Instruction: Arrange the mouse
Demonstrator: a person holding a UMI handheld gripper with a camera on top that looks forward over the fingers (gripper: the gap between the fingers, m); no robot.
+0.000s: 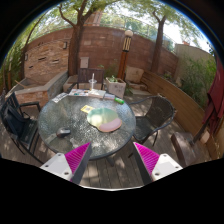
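A round glass table [60, 115] stands on a wooden deck, beyond my fingers. On it lies a pale green and pink flat mat [103, 118] near the middle. A small dark object [65, 130], possibly the mouse, lies near the table's front left rim. My gripper [112, 148] is open and empty, held above the deck short of the table. Its magenta pads [75, 160] stand wide apart with only floorboards between them.
Dark chairs stand at the table's left [15, 120] and right [155, 112]. Small items, a bottle [92, 82] and a potted plant [116, 88] sit at the far side. A brick wall [90, 48] and trees are behind. Deck boards [110, 172] lie below the fingers.
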